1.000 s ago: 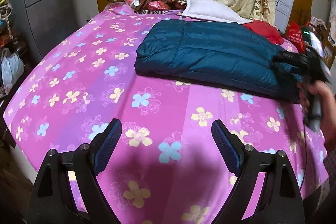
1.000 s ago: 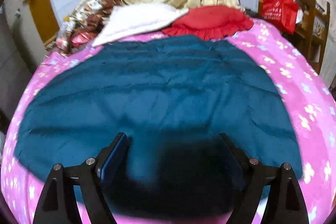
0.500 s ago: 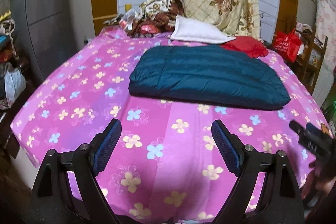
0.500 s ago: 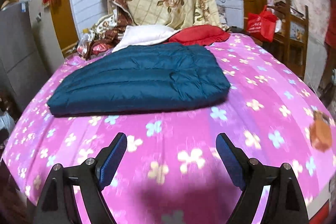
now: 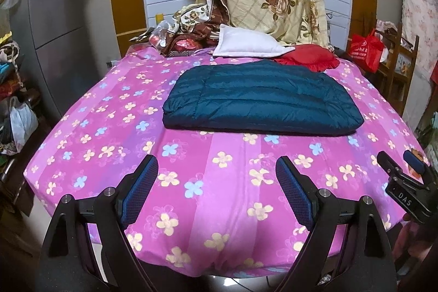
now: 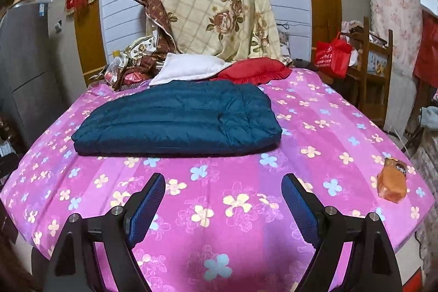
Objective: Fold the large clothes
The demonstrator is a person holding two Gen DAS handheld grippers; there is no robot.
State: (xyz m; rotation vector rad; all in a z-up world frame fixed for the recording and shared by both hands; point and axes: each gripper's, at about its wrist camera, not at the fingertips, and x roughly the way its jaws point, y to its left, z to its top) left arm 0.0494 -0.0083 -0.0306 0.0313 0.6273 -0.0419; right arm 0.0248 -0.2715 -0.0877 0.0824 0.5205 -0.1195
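Lying folded into a flat rectangle, the jacket [image 5: 260, 97] sits toward the far half of the bed [image 5: 109, 127], its far edge just beside a white pillow [image 5: 246, 44] and a red cushion [image 5: 306, 59]. The left gripper [image 5: 216, 188] hangs over the near edge of the bed, jaws wide with nothing between them. The right gripper [image 6: 223, 203] is likewise spread wide and empty (well apart from the jacket). An orange packet [image 6: 391, 179] lies near the bed's right edge.
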